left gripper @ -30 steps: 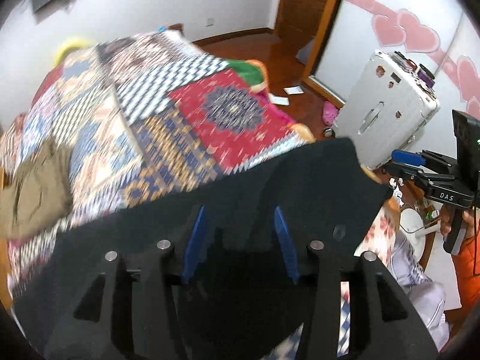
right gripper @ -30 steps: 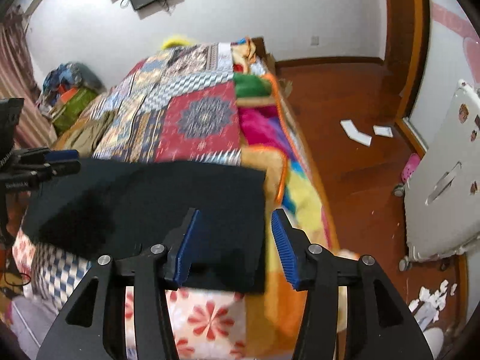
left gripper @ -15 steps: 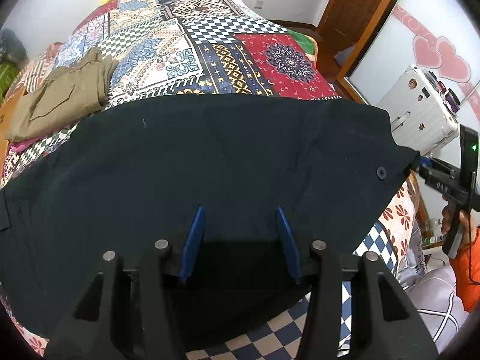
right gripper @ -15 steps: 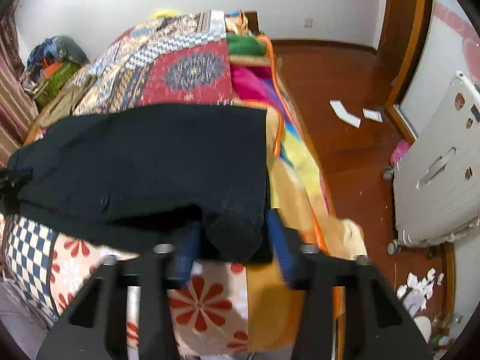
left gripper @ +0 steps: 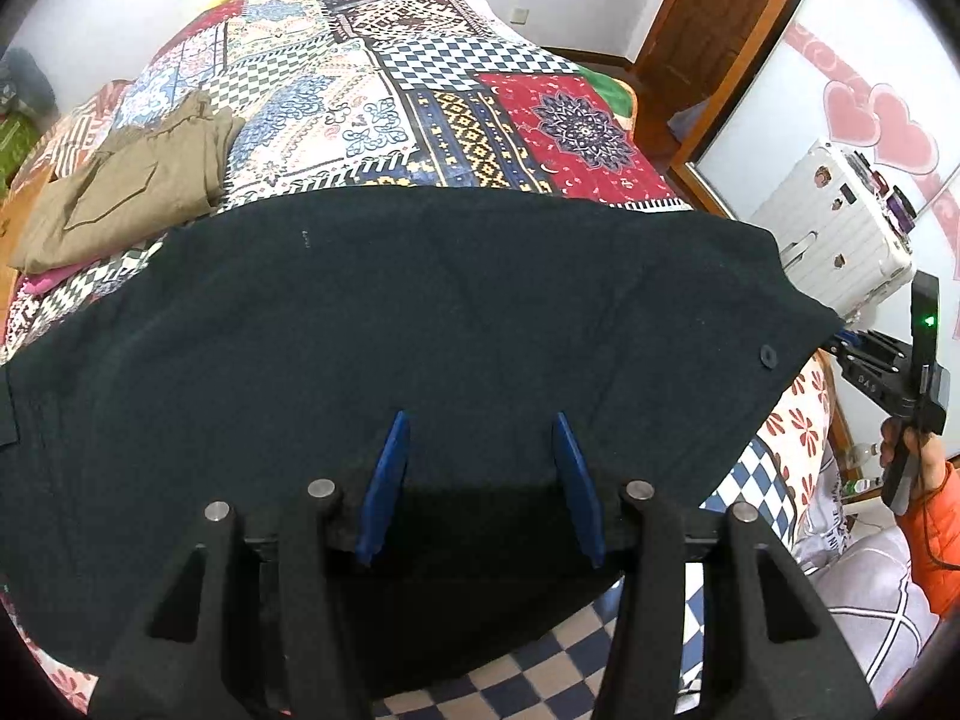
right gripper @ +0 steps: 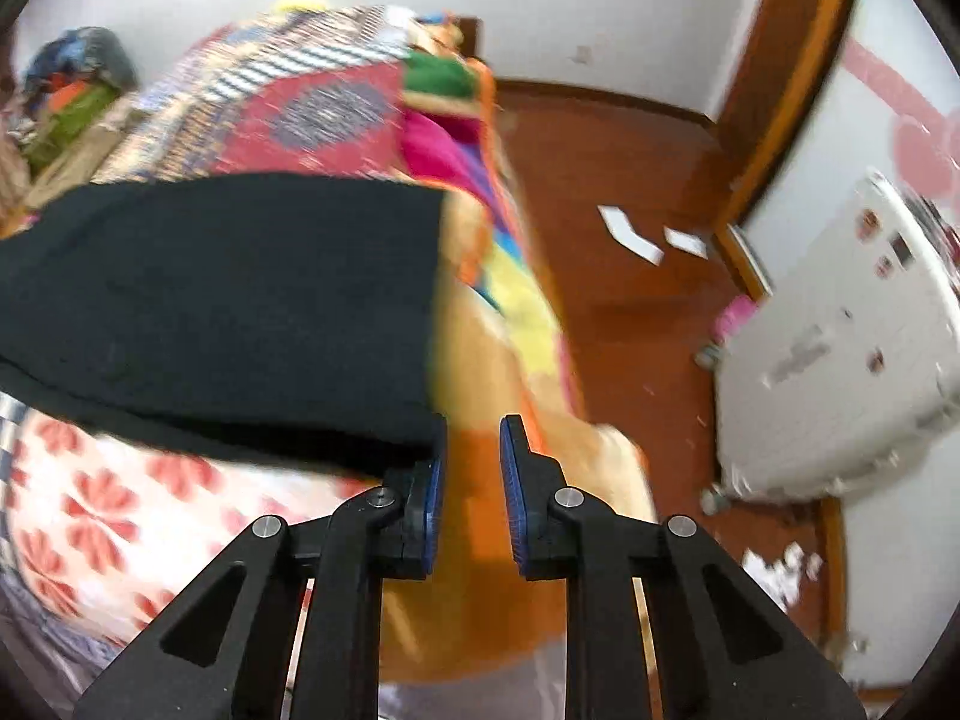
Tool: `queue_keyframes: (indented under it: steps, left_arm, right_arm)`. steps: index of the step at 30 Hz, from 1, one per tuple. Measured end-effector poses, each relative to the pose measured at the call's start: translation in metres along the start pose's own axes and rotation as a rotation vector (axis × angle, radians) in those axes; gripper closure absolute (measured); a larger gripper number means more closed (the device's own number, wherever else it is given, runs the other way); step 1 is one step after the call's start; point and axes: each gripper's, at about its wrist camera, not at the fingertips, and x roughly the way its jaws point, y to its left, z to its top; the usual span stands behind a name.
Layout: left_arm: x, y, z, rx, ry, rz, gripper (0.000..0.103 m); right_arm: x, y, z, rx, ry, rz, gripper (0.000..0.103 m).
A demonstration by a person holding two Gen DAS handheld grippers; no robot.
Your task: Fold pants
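With both jaws released, the black pants (left gripper: 420, 312) are being left overhanging the bed (left gripper: 372, 102) edge, risking slippage.

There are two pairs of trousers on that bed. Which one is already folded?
The khaki pants, a compact folded bundle at the bed's far left. The black pants lie spread wide across the near edge instead.
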Motion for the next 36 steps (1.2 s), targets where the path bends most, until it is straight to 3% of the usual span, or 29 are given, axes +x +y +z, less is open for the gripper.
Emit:
queue_keyframes:
  steps: [2, 7, 9, 12, 16, 18, 21, 26, 36]
  left_arm:
    - [-0.007, 0.005, -0.001, -0.007, -0.002, 0.020, 0.053]
    - [-0.037, 0.034, -0.007, -0.083, -0.054, 0.052, 0.053]
    - [-0.047, 0.049, -0.013, -0.120, -0.071, 0.073, 0.053]
    - [-0.054, 0.070, -0.027, -0.166, -0.071, 0.105, 0.053]
    - [-0.050, 0.090, -0.052, -0.216, -0.029, 0.102, 0.053]
    - [-0.045, 0.095, -0.064, -0.226, -0.008, 0.097, 0.052]
    - [-0.043, 0.101, -0.078, -0.240, -0.029, 0.103, 0.036]
    - [-0.042, 0.108, -0.092, -0.280, -0.046, 0.056, 0.033]
    - [-0.051, 0.116, -0.096, -0.273, -0.044, 0.076, 0.032]
  right_arm:
    - [-0.008, -0.013, -0.004, 0.057, 0.008, 0.020, 0.087]
    - [-0.046, -0.012, 0.011, 0.096, -0.075, 0.085, 0.086]
    - [-0.054, 0.005, 0.022, 0.073, -0.106, 0.137, 0.078]
    - [-0.050, 0.036, 0.034, 0.029, -0.122, 0.204, 0.063]
    - [-0.021, 0.065, 0.037, -0.007, -0.065, 0.246, 0.063]
    - [-0.004, 0.072, 0.033, -0.015, -0.012, 0.242, 0.063]
    - [0.007, 0.071, 0.023, -0.008, 0.019, 0.251, 0.063]
    - [0.002, 0.065, 0.016, -0.035, 0.055, 0.248, 0.065]
    - [-0.011, 0.058, 0.009, -0.047, 0.094, 0.207, 0.065]
